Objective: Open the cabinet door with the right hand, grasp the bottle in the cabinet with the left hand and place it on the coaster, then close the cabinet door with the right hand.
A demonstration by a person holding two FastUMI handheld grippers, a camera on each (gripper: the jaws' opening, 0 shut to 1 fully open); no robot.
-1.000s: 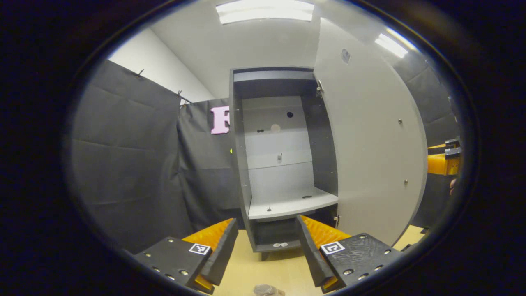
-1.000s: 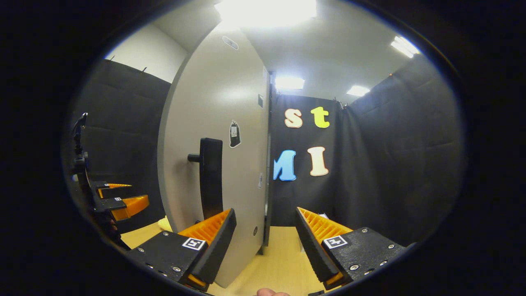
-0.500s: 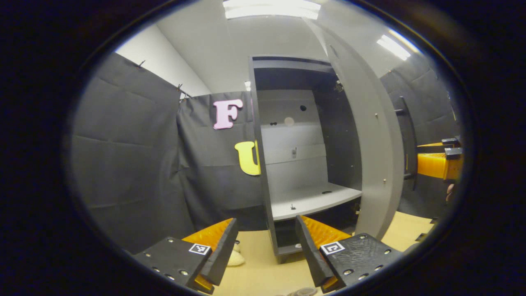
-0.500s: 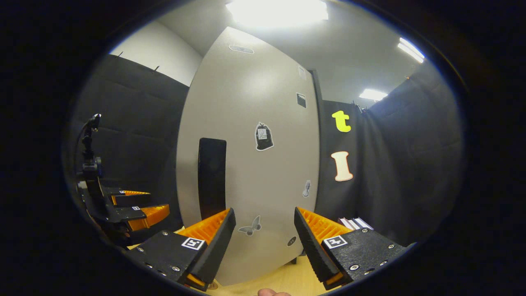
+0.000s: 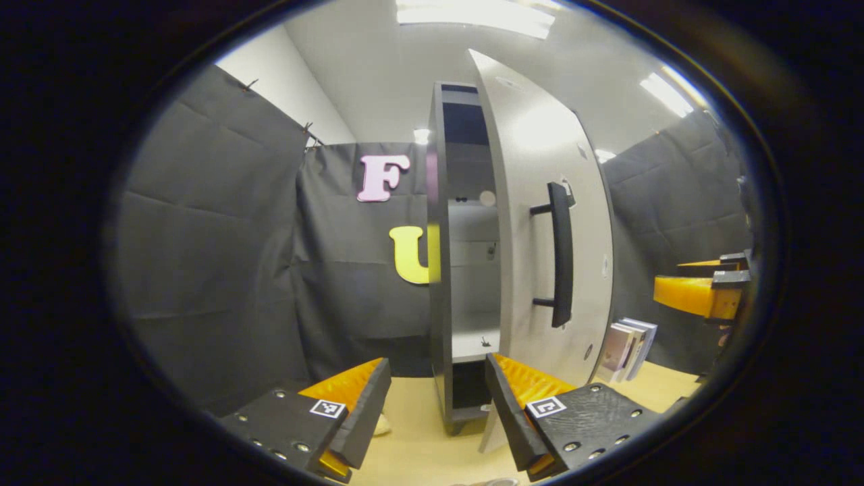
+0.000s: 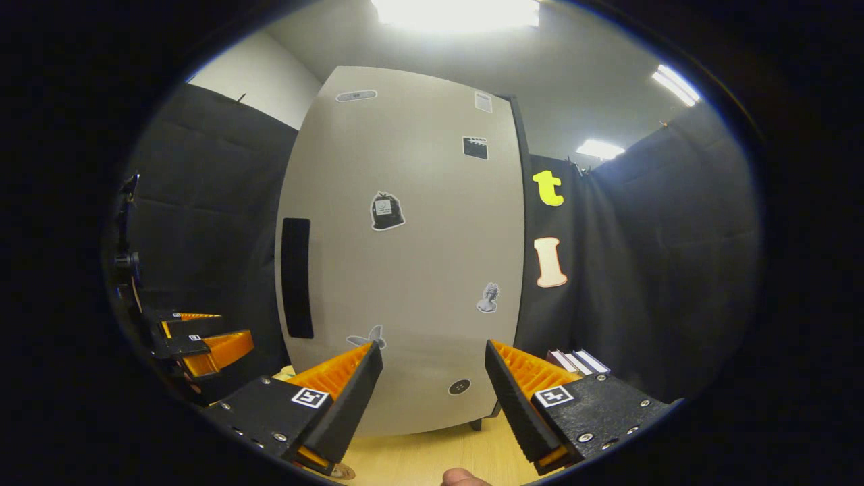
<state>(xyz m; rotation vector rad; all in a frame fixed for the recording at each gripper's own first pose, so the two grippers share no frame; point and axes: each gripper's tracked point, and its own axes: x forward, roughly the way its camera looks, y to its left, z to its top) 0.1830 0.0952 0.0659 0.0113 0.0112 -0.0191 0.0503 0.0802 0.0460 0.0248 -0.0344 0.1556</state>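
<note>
Cabinet door [image 6: 405,256] nearly closed, narrow gap beside handle [image 5: 560,253]. Left tool [image 5: 437,405] wide, empty. Right tool [image 6: 432,398] wide, empty, facing door.

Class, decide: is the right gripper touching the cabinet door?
Cannot tell. In the right gripper view, the right gripper has open jaws close in front of the cabinet door, but the head-on angle shows neither contact nor a gap.

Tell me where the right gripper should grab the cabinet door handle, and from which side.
Take the handle mid-bar, between its two posts. It's a vertical bar standing off the door, so there's a gap behind for a finger. Come straight at the door's front with the right gripper, jaws open and level, one finger either side of the bar. It probably needs to move left first.
</note>
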